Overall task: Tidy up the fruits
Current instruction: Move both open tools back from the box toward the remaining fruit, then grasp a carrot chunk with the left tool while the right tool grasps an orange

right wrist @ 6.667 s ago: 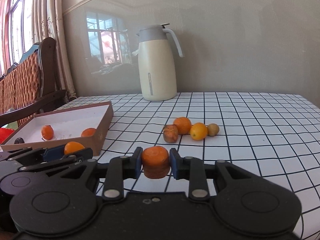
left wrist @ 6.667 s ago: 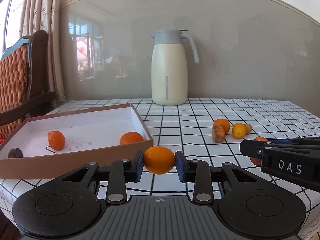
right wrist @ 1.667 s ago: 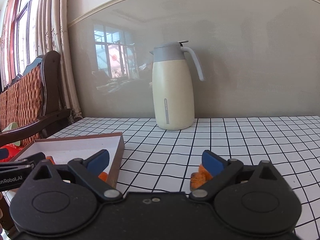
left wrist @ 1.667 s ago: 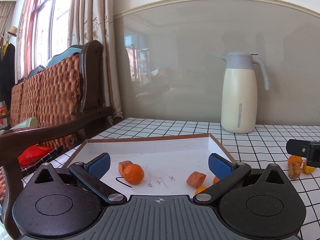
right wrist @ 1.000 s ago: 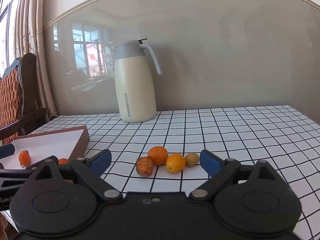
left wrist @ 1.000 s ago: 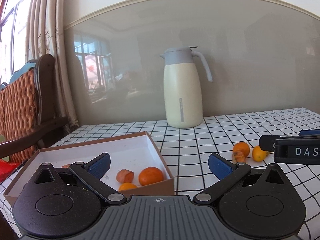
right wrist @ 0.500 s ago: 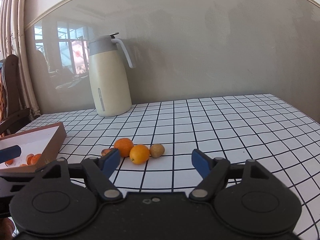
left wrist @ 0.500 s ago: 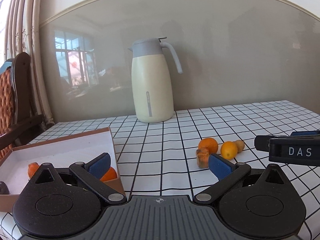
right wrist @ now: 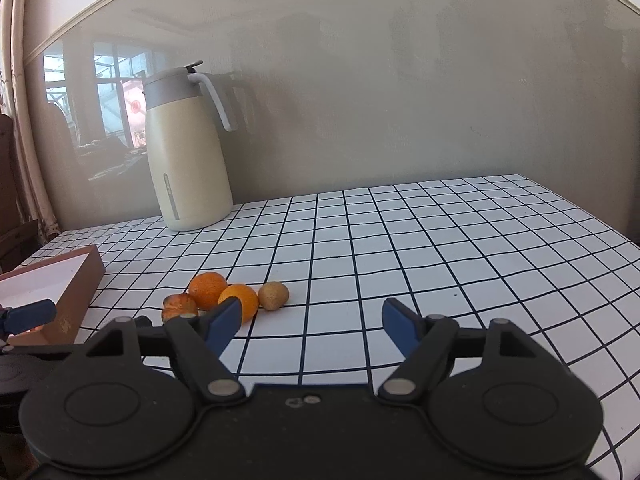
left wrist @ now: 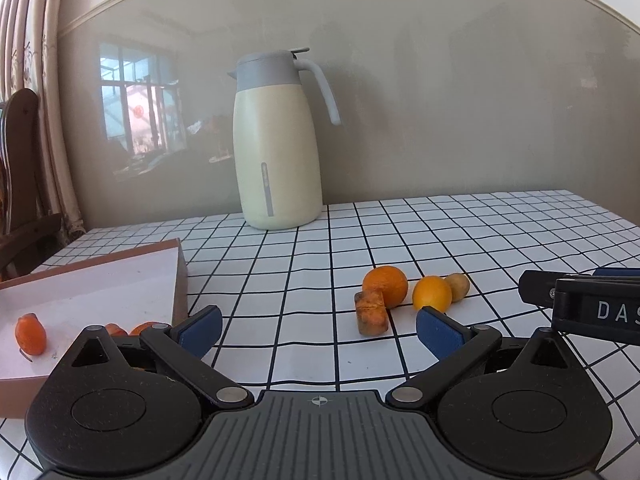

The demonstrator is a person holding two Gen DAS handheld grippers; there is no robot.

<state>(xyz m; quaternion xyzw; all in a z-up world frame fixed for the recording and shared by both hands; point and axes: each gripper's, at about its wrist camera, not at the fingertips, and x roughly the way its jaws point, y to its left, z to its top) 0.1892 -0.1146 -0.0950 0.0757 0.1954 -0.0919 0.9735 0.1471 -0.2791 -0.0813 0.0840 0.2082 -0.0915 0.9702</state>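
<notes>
Already some orange fruits (left wrist: 30,333) lie in the brown cardboard box with white inside (left wrist: 100,292); four fruits remain on the checked tablecloth (left wrist: 500,236): a round orange (left wrist: 386,285), a yellow-orange citrus (left wrist: 432,293), a small brownish fruit (left wrist: 457,285) and a dull orange chunk (left wrist: 371,314). The left gripper (left wrist: 318,330) and the right gripper (right wrist: 312,322) both stand wide and empty.

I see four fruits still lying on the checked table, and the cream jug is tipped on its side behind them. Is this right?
Not quite: the cream jug stands upright, as the left wrist view shows. The four fruits do lie on the checked table, with the jug behind them.
</notes>
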